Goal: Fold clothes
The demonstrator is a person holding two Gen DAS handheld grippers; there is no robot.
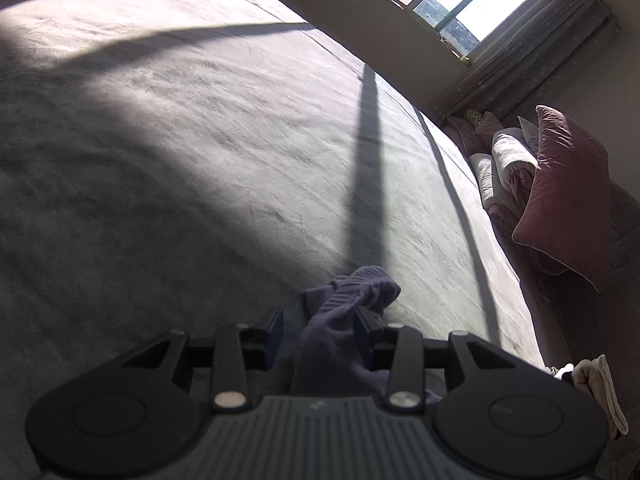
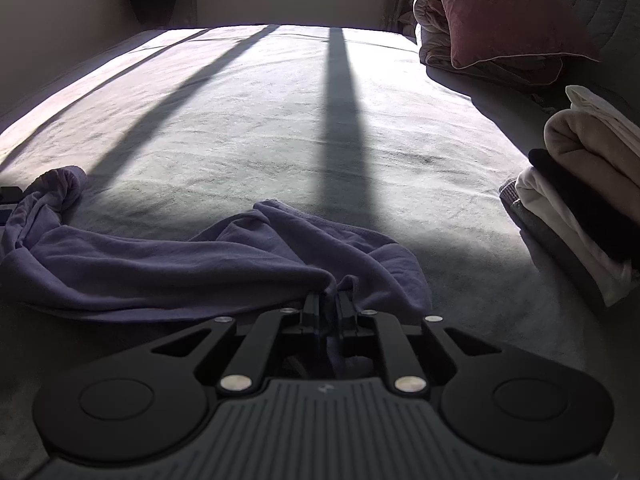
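A grey bed (image 2: 248, 128) (sun-striped) carries a purple garment (image 2: 168, 264); right of it, folded clothes (image 2: 580, 184) and pillows (image 2: 508, 12).

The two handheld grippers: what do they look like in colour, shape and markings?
Both the left gripper and the right gripper look alike: a grey ribbed body with a small pale logo, flanked by two round black discs. Black linkage arms with silver round pivot pins lead forward to two flat black fingers. The left one's pads look dark blue. No cables or sleeves are visible.

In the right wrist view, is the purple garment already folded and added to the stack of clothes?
No: the purple garment lies crumpled on the bed, apart from the stack of folded clothes at the right edge.
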